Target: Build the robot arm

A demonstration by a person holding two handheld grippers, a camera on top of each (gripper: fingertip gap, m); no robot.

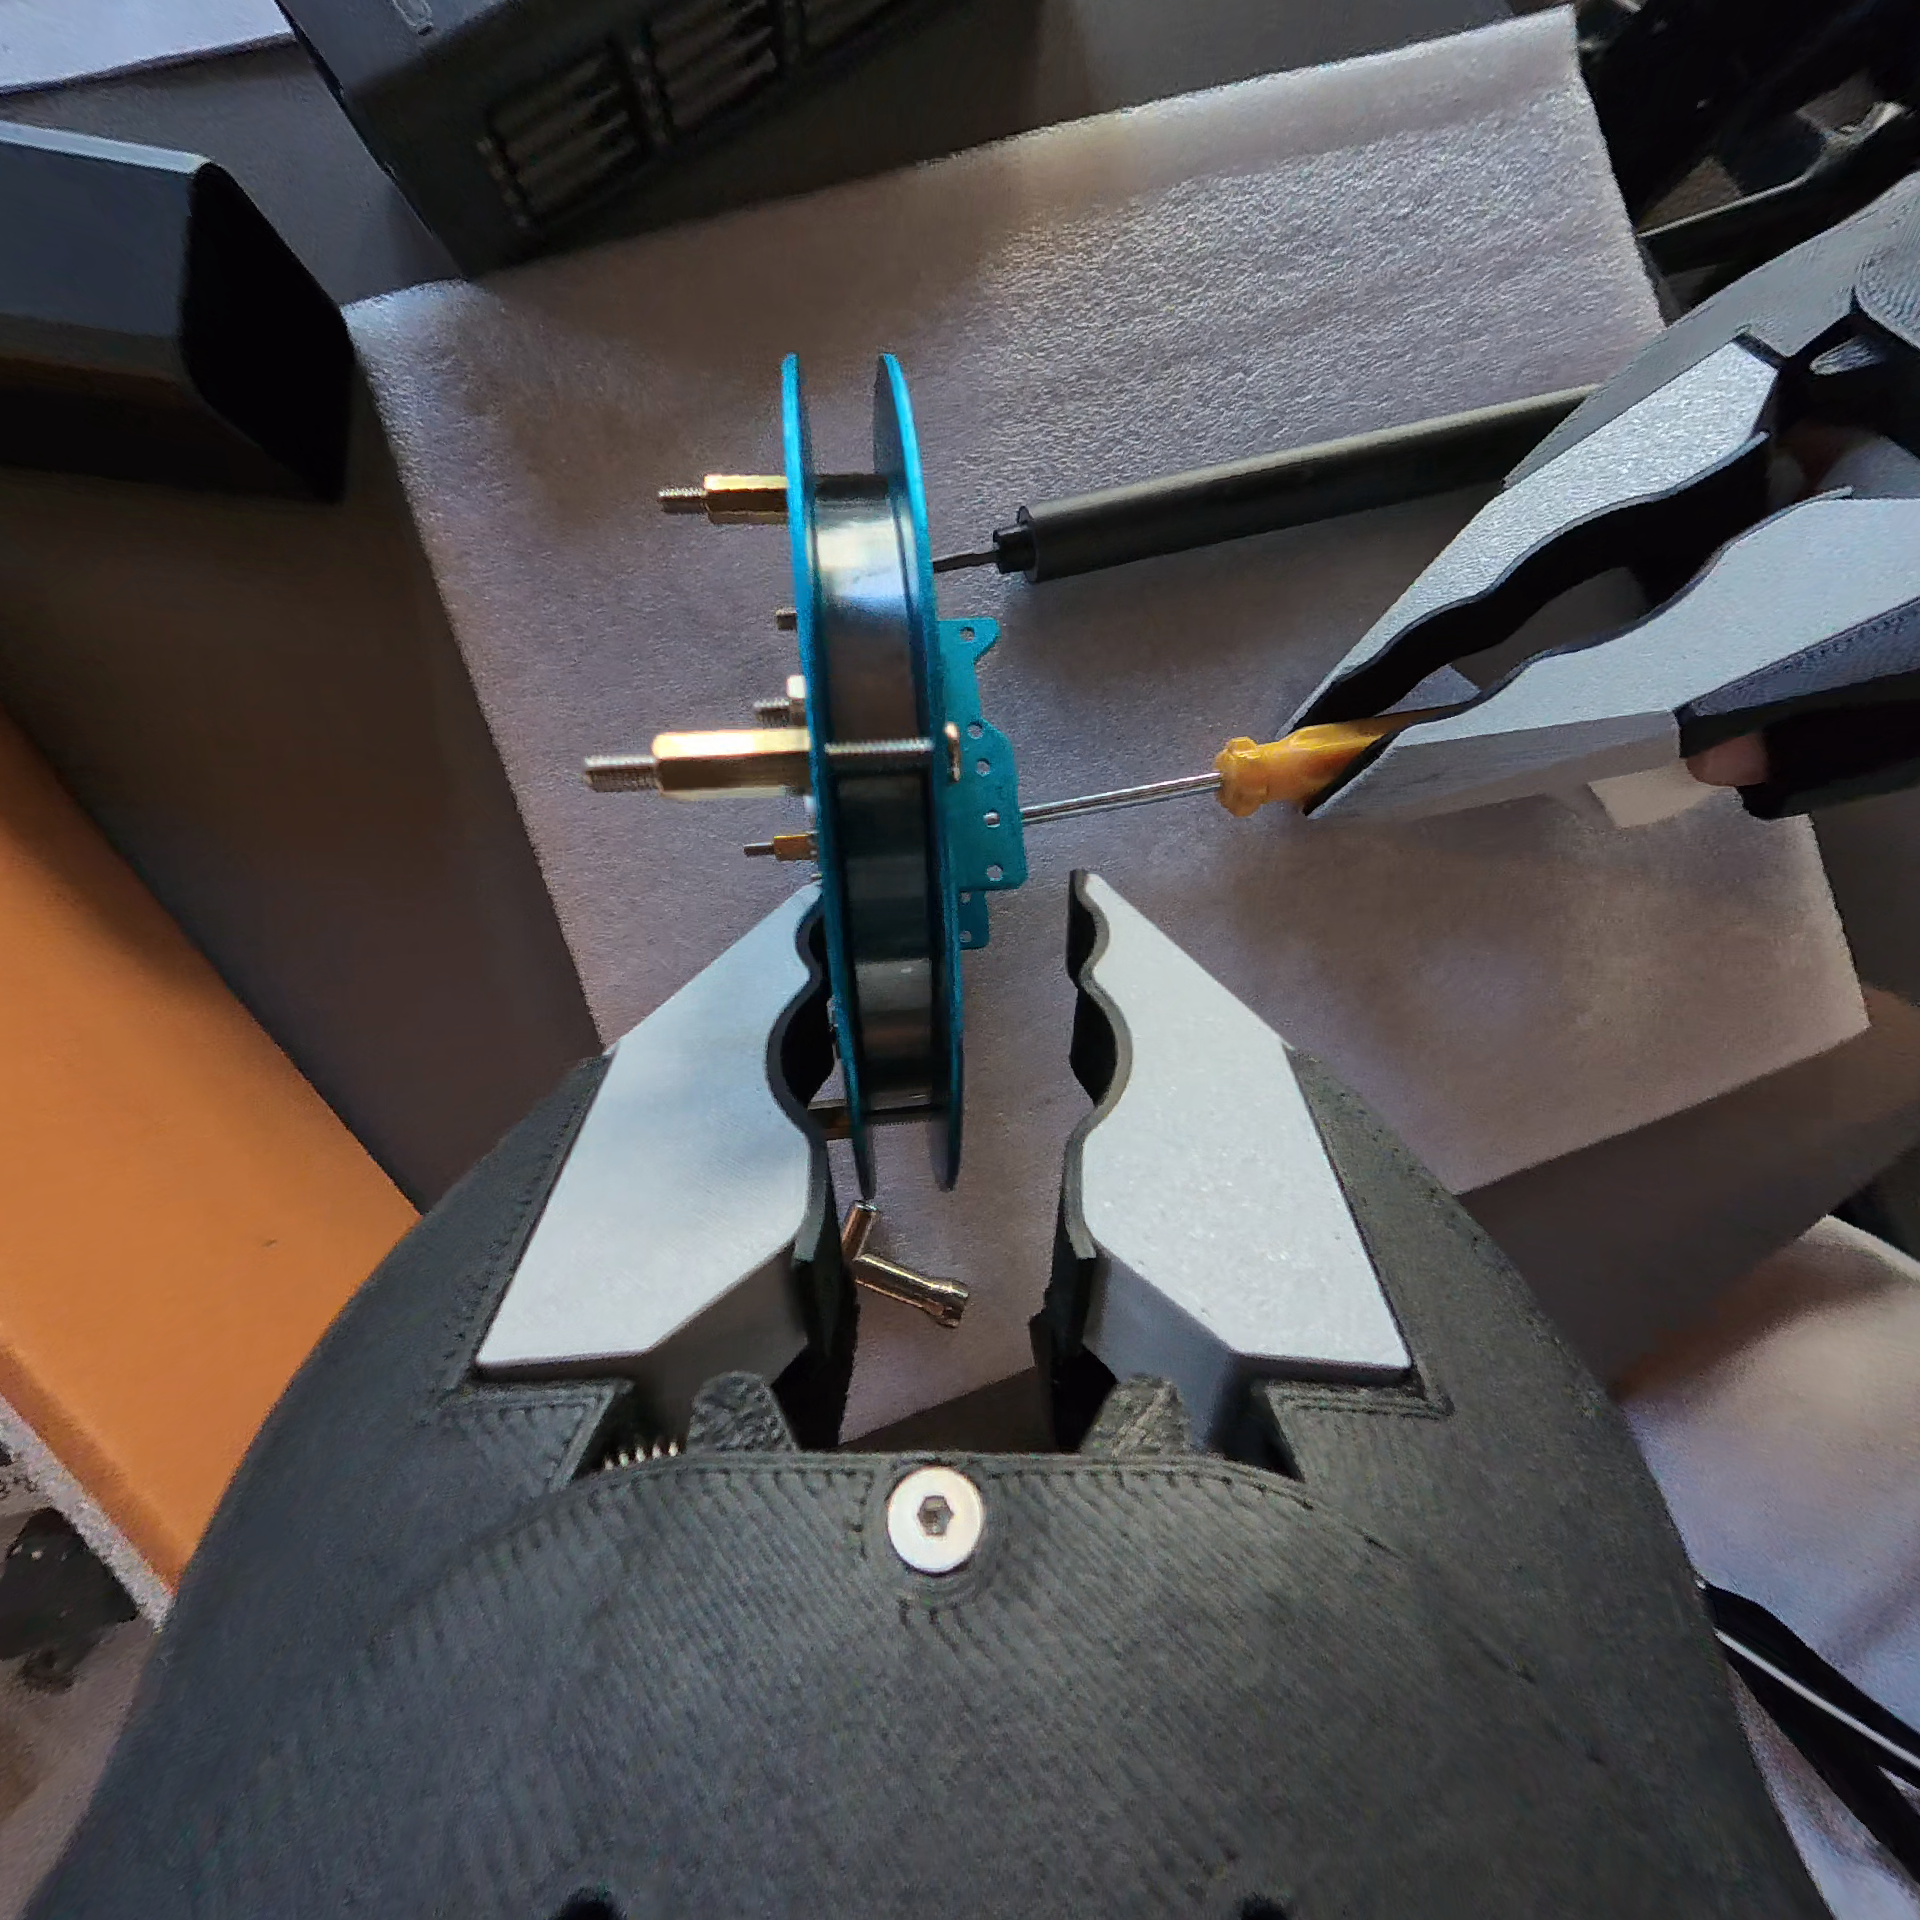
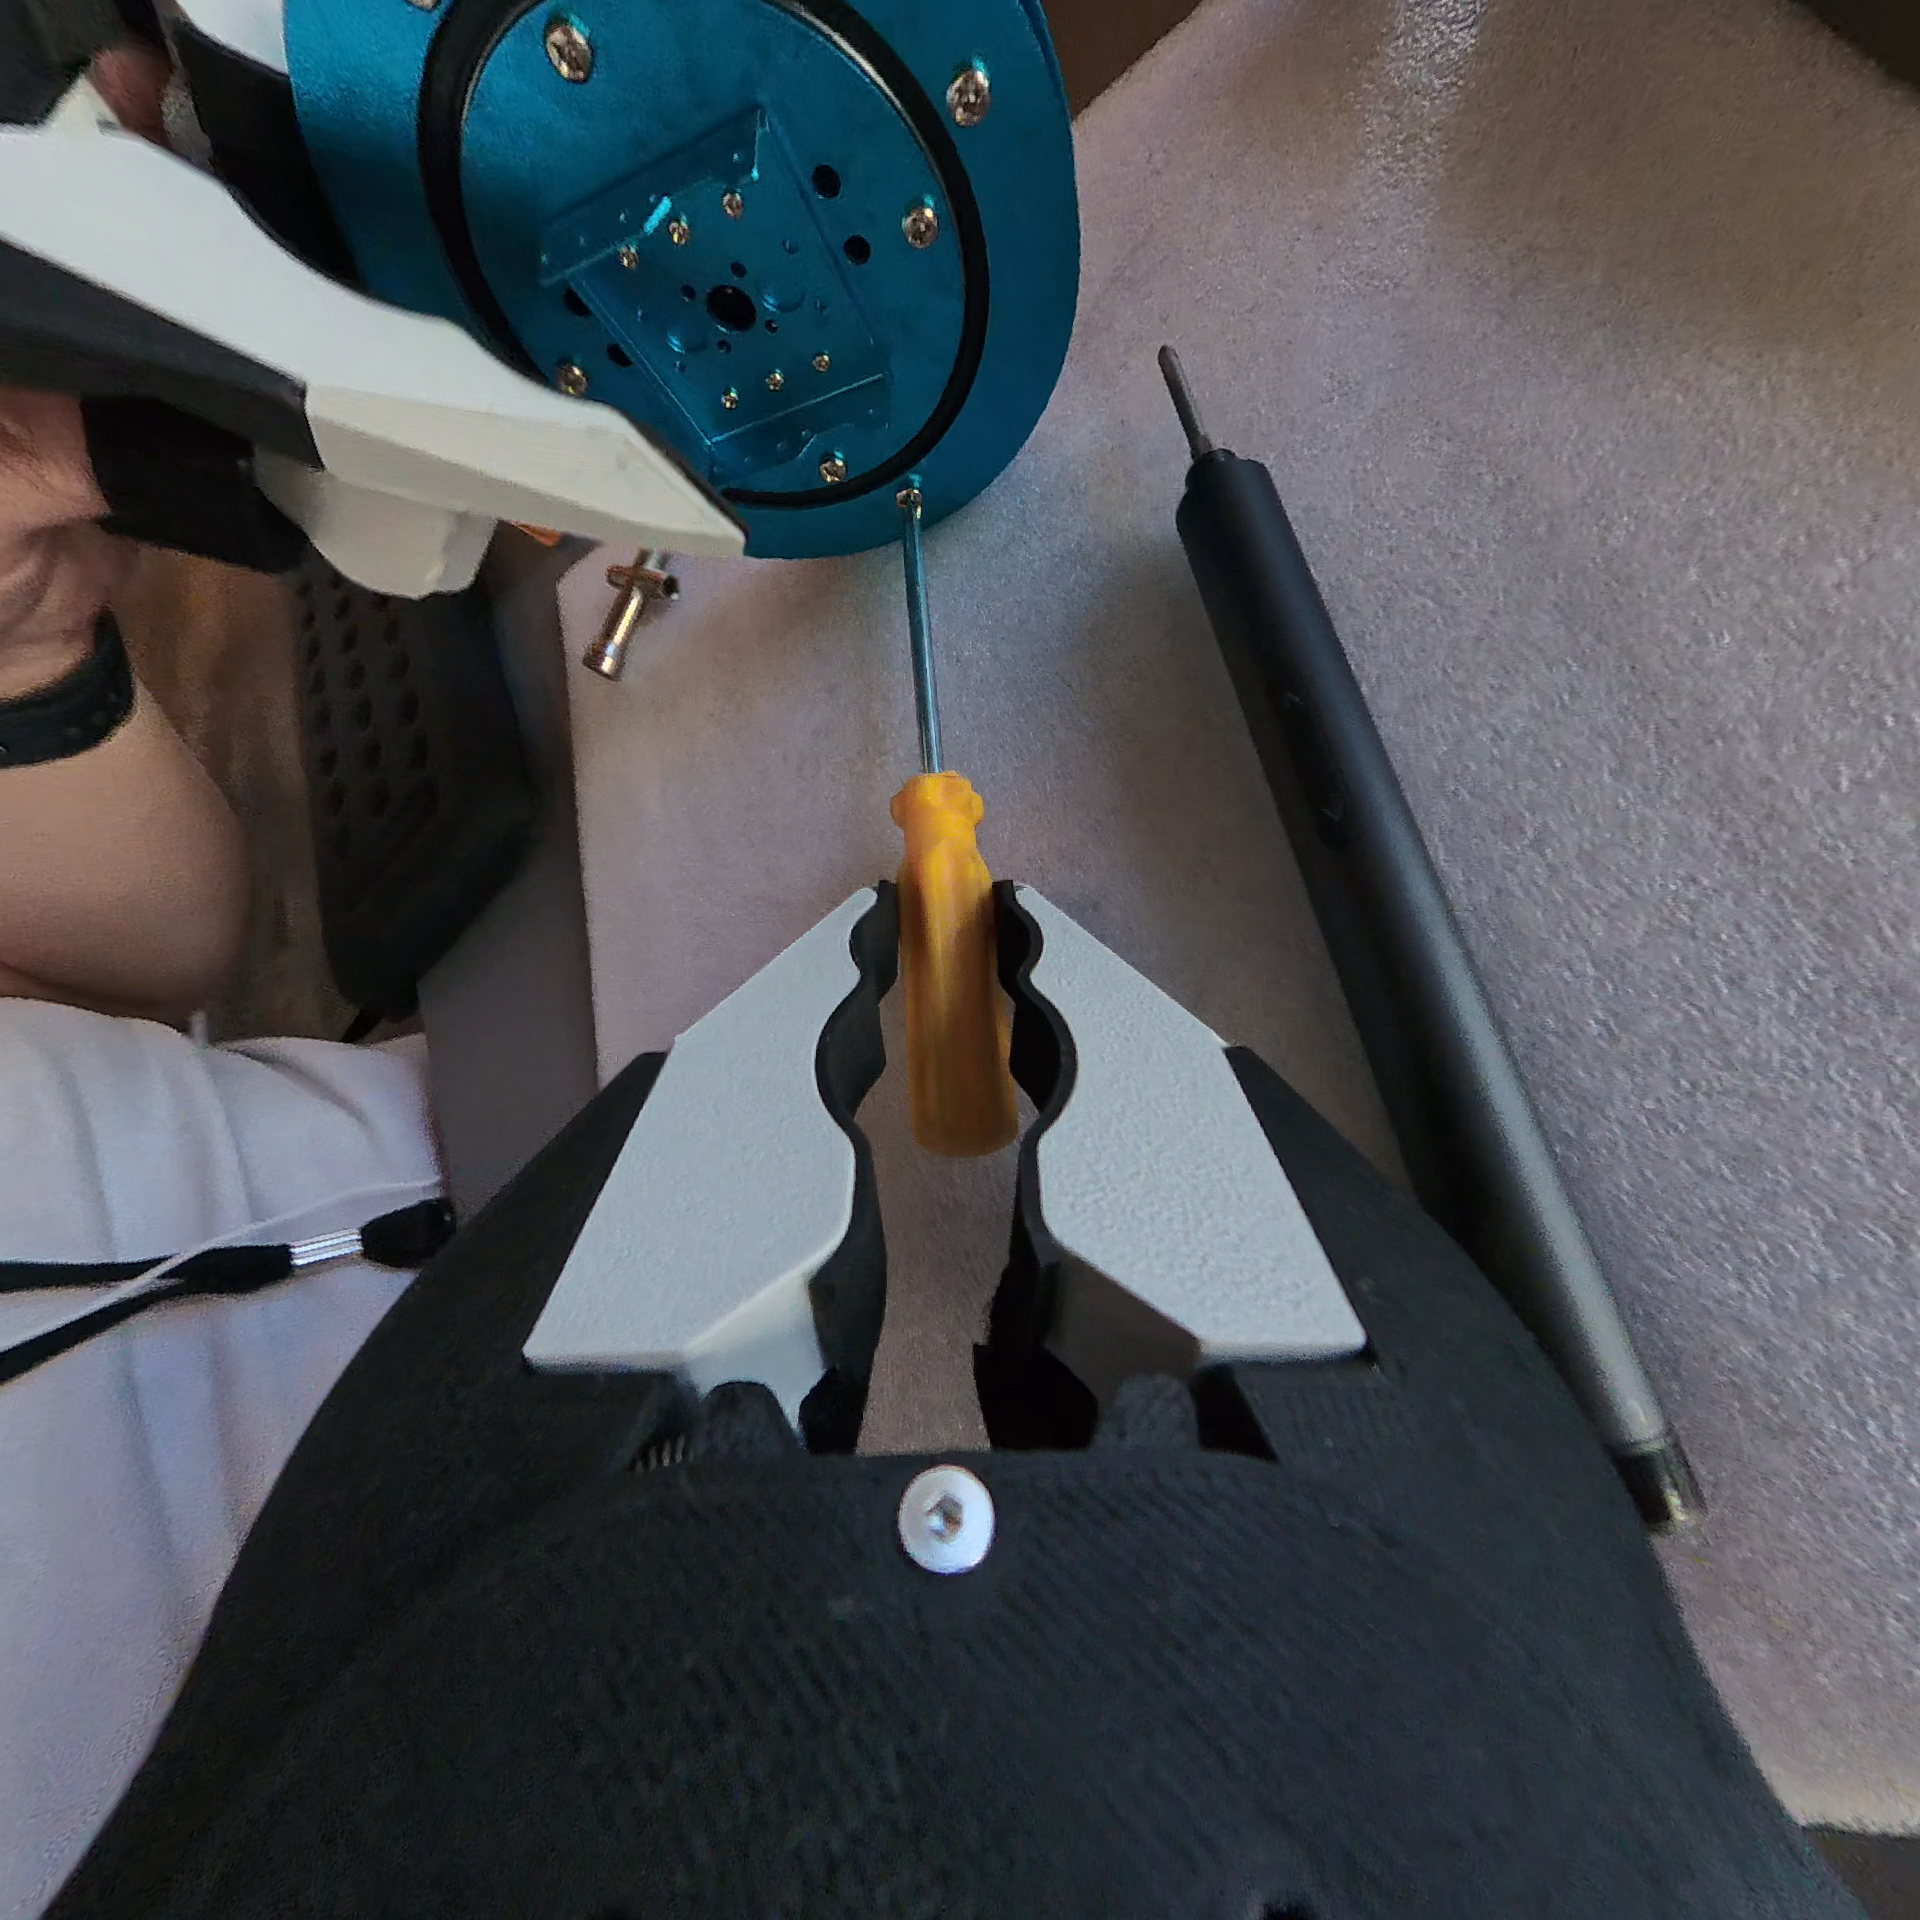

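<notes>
The left gripper [image 1: 940,925] stands around the lower rim of a blue disc assembly [image 1: 883,769], which stands on edge over a grey foam pad [image 1: 1299,935]. Its jaws are apart: the left finger touches the disc's face, while the right finger stands clear of it. Brass standoffs [image 1: 727,758] stick out from the disc's left face, and a small blue bracket [image 1: 987,769] sits on its right face.

The right gripper [image 2: 943,894] has its jaws clamped on the yellow handle of a small screwdriver [image 2: 940,935]. The metal shaft reaches forward and its tip meets a screw [image 2: 912,497] at the disc's rim.

A black electric screwdriver [image 2: 1382,883] lies on the pad just right of the right gripper. A loose brass fitting [image 1: 904,1283] lies on the pad between the left gripper's fingers. A black case [image 1: 644,114] sits beyond the pad.
</notes>
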